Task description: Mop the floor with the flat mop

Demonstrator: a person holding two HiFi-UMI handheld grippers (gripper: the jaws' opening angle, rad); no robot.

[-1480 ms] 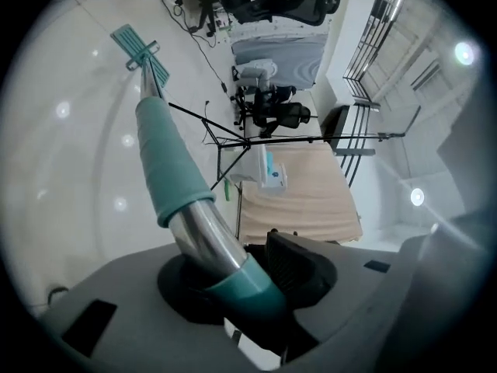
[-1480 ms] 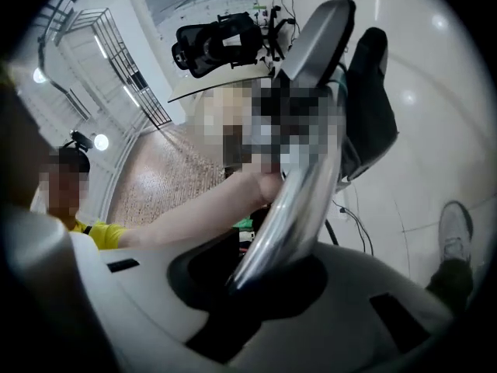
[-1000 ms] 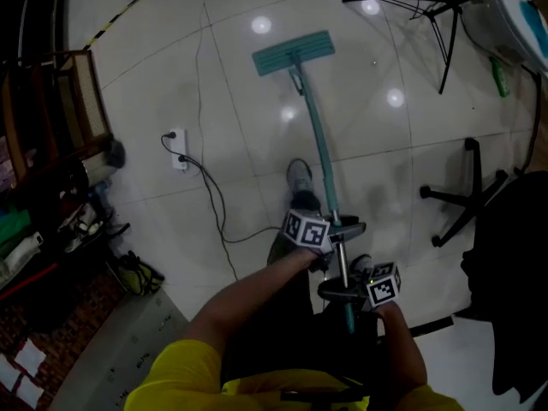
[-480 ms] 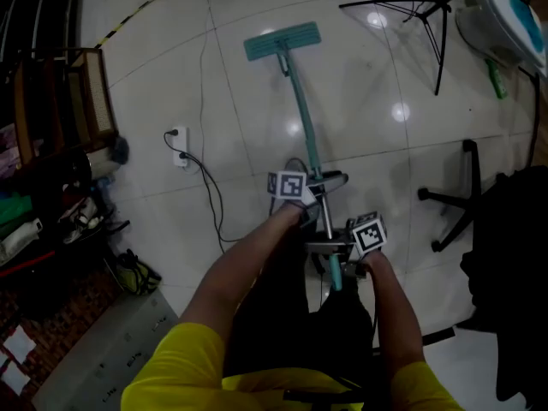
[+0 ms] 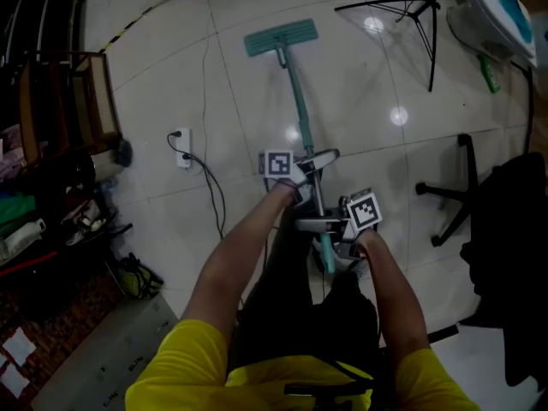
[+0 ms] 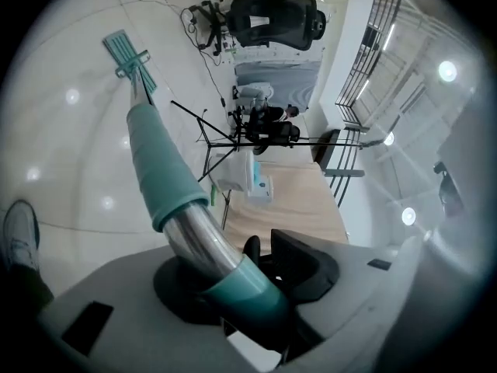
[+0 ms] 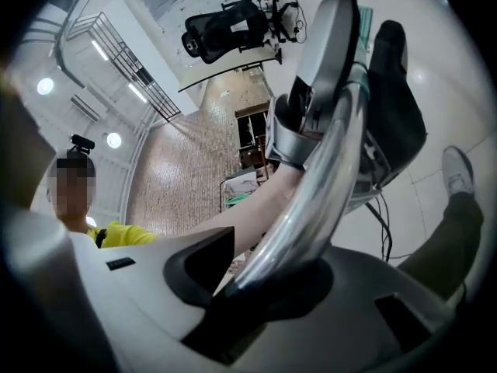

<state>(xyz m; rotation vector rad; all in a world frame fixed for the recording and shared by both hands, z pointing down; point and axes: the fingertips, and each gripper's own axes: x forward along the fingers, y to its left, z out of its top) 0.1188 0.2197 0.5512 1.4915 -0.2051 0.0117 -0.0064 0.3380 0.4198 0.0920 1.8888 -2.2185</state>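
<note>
The flat mop has a teal head (image 5: 281,38) lying flat on the pale tiled floor ahead of me. Its teal and chrome pole (image 5: 301,114) slants back to my hands. My left gripper (image 5: 312,163) is shut on the pole higher up, and my right gripper (image 5: 330,227) is shut on it just below, near the teal end. In the left gripper view the pole (image 6: 159,169) runs from my left gripper (image 6: 233,278) out to the mop head (image 6: 126,50). The right gripper view shows the chrome pole (image 7: 311,208) rising from my right gripper (image 7: 256,274) towards the left gripper's body (image 7: 326,76).
A white power strip (image 5: 181,146) with a black cable lies left of the pole. A black chair base (image 5: 462,187) stands to the right, a black stand (image 5: 411,11) and a white appliance (image 5: 497,11) at the far right. Cluttered shelves (image 5: 51,144) line the left side.
Both grippers have moved forward away from my body with the pole, and the mop head has slid farther ahead and slightly left over the tiles.
</note>
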